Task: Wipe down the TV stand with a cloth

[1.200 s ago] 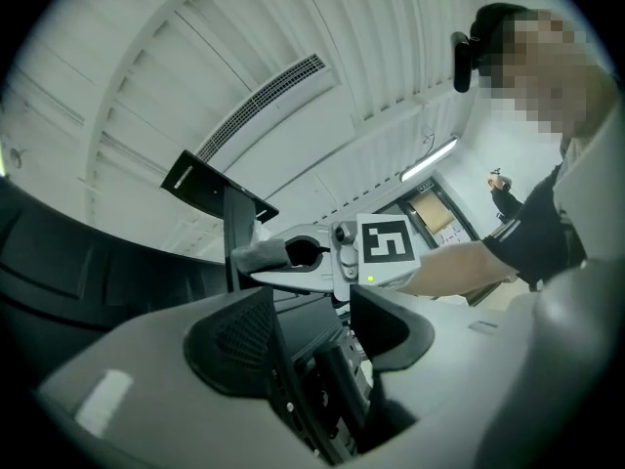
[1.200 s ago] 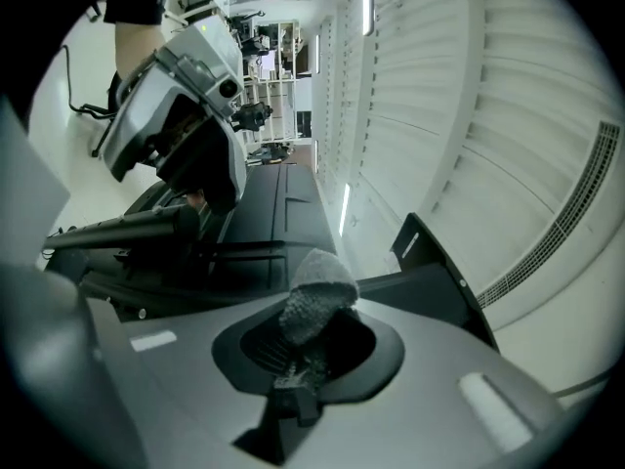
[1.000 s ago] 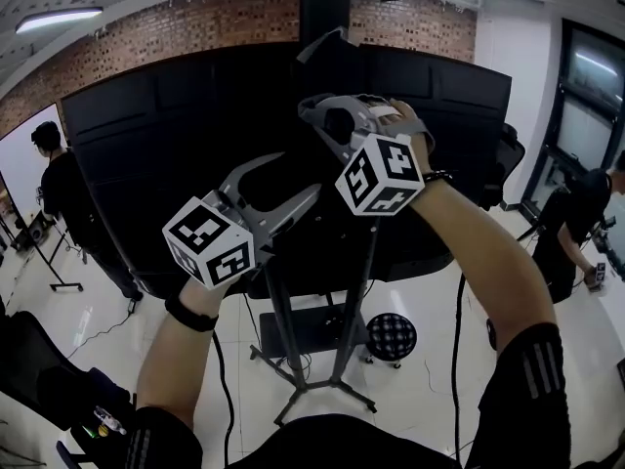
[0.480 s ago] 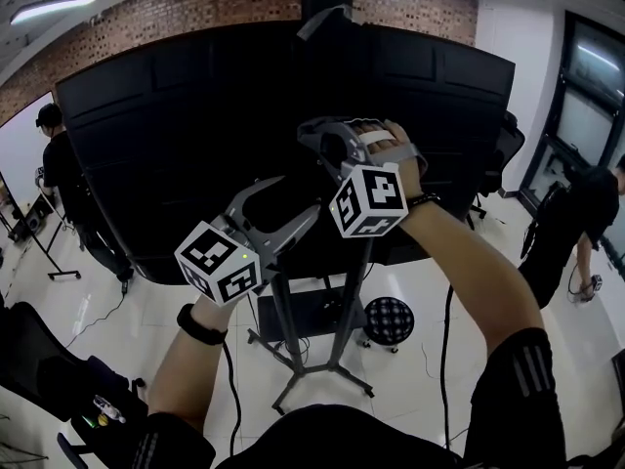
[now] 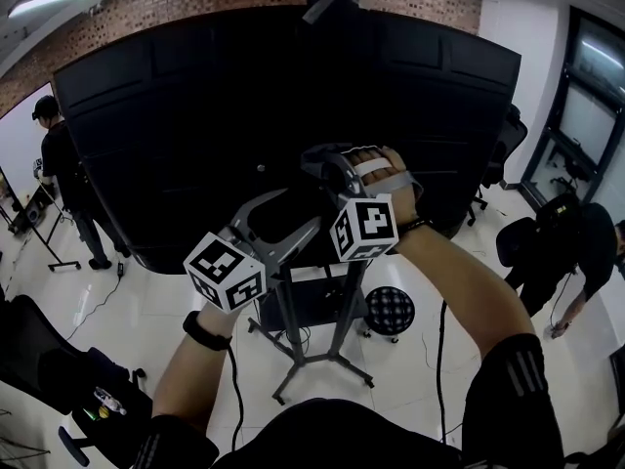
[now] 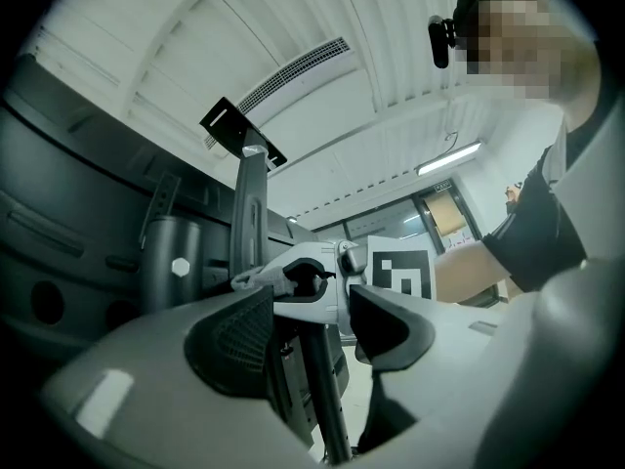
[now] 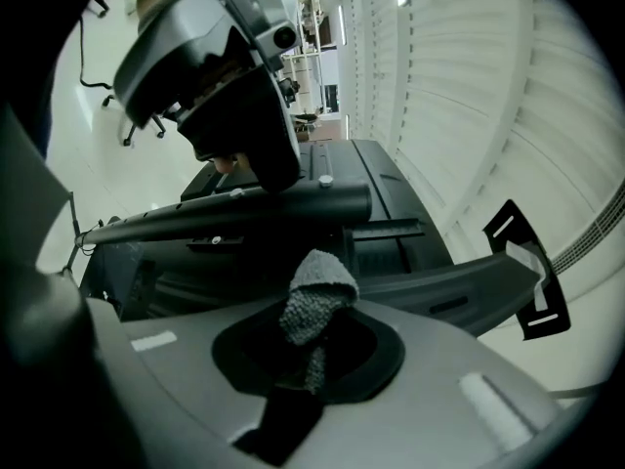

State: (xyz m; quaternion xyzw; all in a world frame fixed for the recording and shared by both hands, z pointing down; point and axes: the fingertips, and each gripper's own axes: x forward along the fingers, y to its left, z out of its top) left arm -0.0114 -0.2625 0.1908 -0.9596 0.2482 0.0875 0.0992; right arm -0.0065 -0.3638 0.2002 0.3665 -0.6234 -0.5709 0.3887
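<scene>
Against the earlier head views, both tongs are found lower, behind the TV (image 5: 195, 125) and near the stand (image 5: 346, 311) post. The right tongs (image 7: 311, 355) are clenched on the cloth (image 7: 314, 296). The left tongs (image 6: 312, 311) have just been closing but are still released, with nothing pinched. Wiping of the post is judged imminent.

TV (image 5: 176, 135) back-side on, mounted atop TV stand (image 5: 301, 379), centre. Just right of the stand legs: stool (image 5: 391, 313). In front of the TV's lower edge, over the stand post: left gripper (image 6: 312, 325) and right gripper (image 7: 312, 345), close together, right one higher. Cloth (image 7: 314, 296) pinched in right jaws. Left jaws apart, just been closing, nothing between. Far left: person (image 5: 59, 164). Far right: second person (image 5: 562, 252).
</scene>
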